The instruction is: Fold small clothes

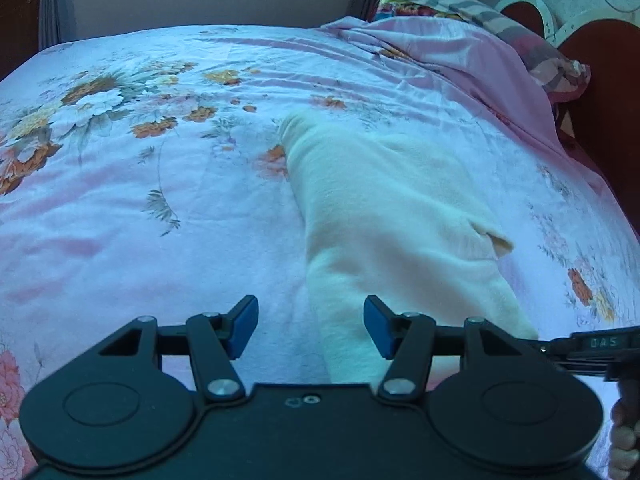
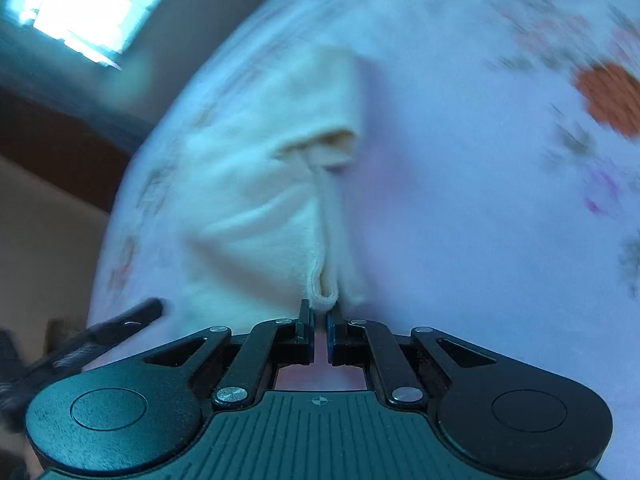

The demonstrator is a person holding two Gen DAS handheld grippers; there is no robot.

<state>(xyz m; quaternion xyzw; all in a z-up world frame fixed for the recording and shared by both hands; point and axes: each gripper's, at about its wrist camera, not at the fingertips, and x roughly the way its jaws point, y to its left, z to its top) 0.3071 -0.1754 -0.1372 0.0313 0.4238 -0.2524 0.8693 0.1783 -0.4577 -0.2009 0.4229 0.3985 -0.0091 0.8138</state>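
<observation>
A small cream fleece garment (image 1: 384, 216) lies on the floral bedsheet (image 1: 160, 184), stretched from the middle of the bed toward me. My left gripper (image 1: 310, 326) is open and empty, its blue pads either side of the garment's near end, just above it. My right gripper (image 2: 319, 320) is shut on a pinched fold of the garment's edge (image 2: 323, 280). The garment (image 2: 256, 184) shows in the right wrist view with a short sleeve opening (image 2: 332, 146). Part of the right gripper (image 1: 592, 346) shows at the right edge of the left wrist view.
A pink quilt (image 1: 448, 60) and striped pillow (image 1: 520, 36) are piled at the far right by the red headboard (image 1: 600, 92). A wall and curtain stand behind the bed. The bed's edge (image 2: 120, 216) drops off at left in the right wrist view.
</observation>
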